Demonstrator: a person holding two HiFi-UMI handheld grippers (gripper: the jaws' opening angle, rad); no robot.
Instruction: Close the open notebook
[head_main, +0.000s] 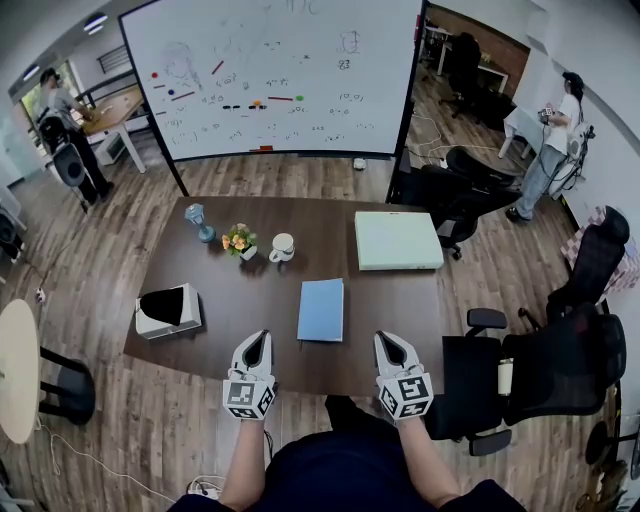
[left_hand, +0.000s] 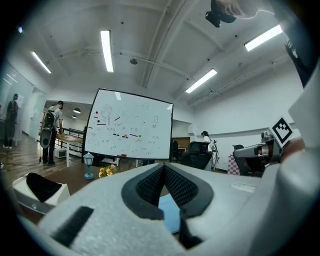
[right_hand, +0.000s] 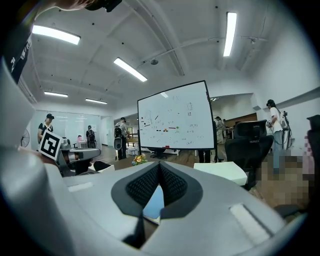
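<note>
At the near edge of a dark wooden table (head_main: 410, 320), at 6 o'clock, a person holds two white grippers side by side, the left gripper (head_main: 260, 337) at 7 o'clock and the right gripper (head_main: 382, 338) at 5 o'clock. Each gripper's own view shows its black padded fingers pressed together at the tips with nothing between them. Just beyond and between them, at the table's centre, lies the notebook (head_main: 321, 309). It is flat and shows one plain blue cover, so it looks already shut, and neither gripper touches it. The likely trouble from here is a stray nudge. The notebook is thin and the tabletop looks smooth, so a push from a closed tip would probably slide it toward 12 o'clock, at the mug and flowers, or flip the cover up. With fingers together, neither gripper could pinch the cover to catch it. At 9 o'clock sits a white open box (head_main: 150, 322) with something black filling it; what it is cannot be told. Farther off, at 11 o'clock, a small pot (head_main: 248, 253) holds orange and yellow flowers. A white mug (head_main: 282, 247) stands just beside it, its contents unseen, and a blue lantern-like ornament (head_main: 198, 221) is near. At 1 o'clock rests a flat pale green box (head_main: 397, 240), lid shut. Beyond the table, at 12 o'clock, stands a whiteboard (head_main: 270, 70).
</note>
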